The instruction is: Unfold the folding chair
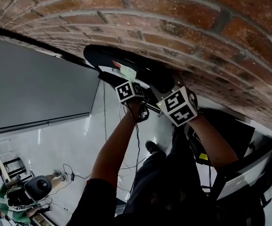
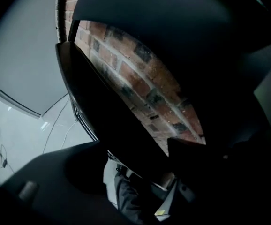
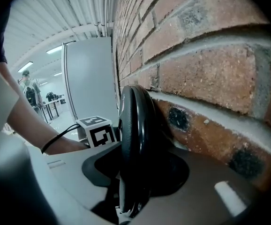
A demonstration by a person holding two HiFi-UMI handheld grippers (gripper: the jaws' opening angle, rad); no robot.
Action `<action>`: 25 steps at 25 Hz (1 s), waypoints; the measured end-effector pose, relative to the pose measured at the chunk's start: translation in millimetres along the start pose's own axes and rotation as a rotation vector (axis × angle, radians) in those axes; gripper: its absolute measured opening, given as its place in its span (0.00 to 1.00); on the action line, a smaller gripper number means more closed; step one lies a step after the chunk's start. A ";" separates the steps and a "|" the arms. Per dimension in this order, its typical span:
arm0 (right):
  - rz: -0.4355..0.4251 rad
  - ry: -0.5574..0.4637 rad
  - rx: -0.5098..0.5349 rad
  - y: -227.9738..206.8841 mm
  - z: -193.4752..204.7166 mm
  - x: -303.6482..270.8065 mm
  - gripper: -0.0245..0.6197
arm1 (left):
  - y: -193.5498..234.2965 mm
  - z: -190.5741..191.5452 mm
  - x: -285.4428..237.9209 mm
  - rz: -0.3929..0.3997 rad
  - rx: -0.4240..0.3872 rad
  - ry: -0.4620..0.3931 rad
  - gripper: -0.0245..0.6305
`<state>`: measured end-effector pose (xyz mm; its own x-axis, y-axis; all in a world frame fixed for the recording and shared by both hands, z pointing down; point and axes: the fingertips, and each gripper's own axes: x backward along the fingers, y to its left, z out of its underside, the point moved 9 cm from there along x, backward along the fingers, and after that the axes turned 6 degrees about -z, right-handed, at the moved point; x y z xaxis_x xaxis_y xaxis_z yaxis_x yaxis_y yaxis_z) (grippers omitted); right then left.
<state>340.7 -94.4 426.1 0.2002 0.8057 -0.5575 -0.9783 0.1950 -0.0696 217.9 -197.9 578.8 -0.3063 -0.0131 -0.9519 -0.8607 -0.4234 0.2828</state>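
Note:
The folded black chair [image 1: 126,62] leans upright against the brick wall [image 1: 197,32]. My left gripper [image 1: 123,80] reaches its upper edge from the left and my right gripper [image 1: 163,87] from the right, close together. In the right gripper view the chair's rounded black rim [image 3: 133,139] stands between the grey jaws, and my right gripper [image 3: 135,196] is shut on it. In the left gripper view a dark chair panel [image 2: 107,121] runs slantwise down between the jaws. My left gripper [image 2: 133,172] stands open around it, with a gap beside the left jaw.
A large grey panel [image 1: 32,84] stands along the wall to the left. Cables trail over the pale floor [image 1: 79,145]. A person [image 1: 13,197] with equipment is at the lower left. A black-and-white frame [image 1: 239,173] stands at the right, close to my legs.

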 end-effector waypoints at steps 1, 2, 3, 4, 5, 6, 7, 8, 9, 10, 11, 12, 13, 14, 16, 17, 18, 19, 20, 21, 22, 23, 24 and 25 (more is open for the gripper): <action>0.004 0.005 -0.001 -0.3 1.4 0.5 0.28 | -0.2 -0.2 -3.1 0.008 0.010 0.014 0.66; 0.005 0.005 -0.001 0.0 1.3 -0.9 0.28 | 1.7 -0.6 -5.9 0.018 0.024 0.024 0.68; -0.001 0.003 0.001 0.9 -0.5 -4.6 0.27 | 5.8 -1.7 -7.7 0.027 0.044 0.028 0.71; -0.011 0.000 0.006 2.0 -2.9 -9.1 0.27 | 11.4 -3.4 -8.5 0.033 0.066 0.024 0.74; -0.019 -0.002 0.012 2.7 -4.7 -12.8 0.27 | 16.5 -5.1 -9.0 0.037 0.083 0.015 0.77; -0.025 0.000 0.017 2.8 -5.2 -14.7 0.27 | 19.3 -5.9 -9.9 0.038 0.084 0.005 0.79; -0.027 0.005 0.018 2.6 -4.0 -14.9 0.27 | 19.1 -6.1 -11.1 0.036 0.067 -0.003 0.81; -0.026 0.012 0.015 2.2 -1.7 -14.4 0.27 | 16.6 -6.0 -12.1 0.030 0.036 -0.008 0.82; -0.025 0.019 0.011 1.9 0.7 -14.1 0.26 | 13.3 -6.2 -12.7 0.023 0.000 -0.010 0.84; -0.023 0.024 0.008 1.9 2.6 -14.5 0.26 | 10.8 -6.6 -12.8 0.018 -0.028 -0.010 0.85; -0.022 0.025 0.007 2.1 3.7 -15.3 0.26 | 9.8 -6.9 -13.1 0.018 -0.039 -0.008 0.85; -0.022 0.026 0.009 2.3 4.3 -16.1 0.26 | 10.4 -6.9 -13.7 0.024 -0.033 -0.005 0.85; -0.022 0.025 0.011 2.3 4.7 -16.6 0.26 | 11.9 -6.1 -15.0 0.034 -0.013 -0.001 0.86; -0.023 0.026 0.013 2.3 5.1 -16.7 0.26 | 13.7 -4.6 -16.6 0.048 0.013 0.002 0.88; -0.027 0.028 0.006 2.2 6.1 -16.7 0.26 | 16.5 -1.6 -19.2 0.074 0.051 -0.010 0.90; -0.030 0.029 0.000 2.2 6.4 -16.8 0.26 | 16.8 -1.2 -19.6 0.082 0.054 -0.028 0.90; -0.032 0.029 -0.006 1.9 6.4 -17.2 0.25 | 16.6 -1.2 -19.4 0.084 0.051 -0.048 0.90; -0.034 0.029 -0.010 1.5 6.1 -17.7 0.25 | 16.4 -1.2 -18.6 0.077 0.045 -0.063 0.90; -0.035 0.030 -0.013 1.1 5.8 -18.1 0.25 | 16.7 -1.0 -18.5 0.070 0.039 -0.073 0.90; -0.035 0.031 -0.015 1.0 5.8 -18.3 0.25 | 17.4 -0.6 -19.3 0.068 0.035 -0.078 0.90; -0.035 0.032 -0.017 1.1 6.1 -18.3 0.25 | 18.3 0.4 -20.2 0.071 0.039 -0.076 0.90; -0.034 0.033 -0.019 1.2 6.4 -18.2 0.25 | 19.2 1.4 -20.6 0.073 0.048 -0.071 0.90; -0.033 0.034 -0.020 1.1 6.4 -18.3 0.25 | 19.9 1.8 -20.3 0.073 0.055 -0.068 0.90; -0.032 0.034 -0.020 1.0 6.1 -18.6 0.25 | 20.4 1.5 -19.3 0.068 0.057 -0.071 0.90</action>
<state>336.3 -105.8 441.4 0.2298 0.7795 -0.5827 -0.9724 0.2089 -0.1040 205.6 -205.0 603.1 -0.3912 0.0250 -0.9200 -0.8580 -0.3715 0.3547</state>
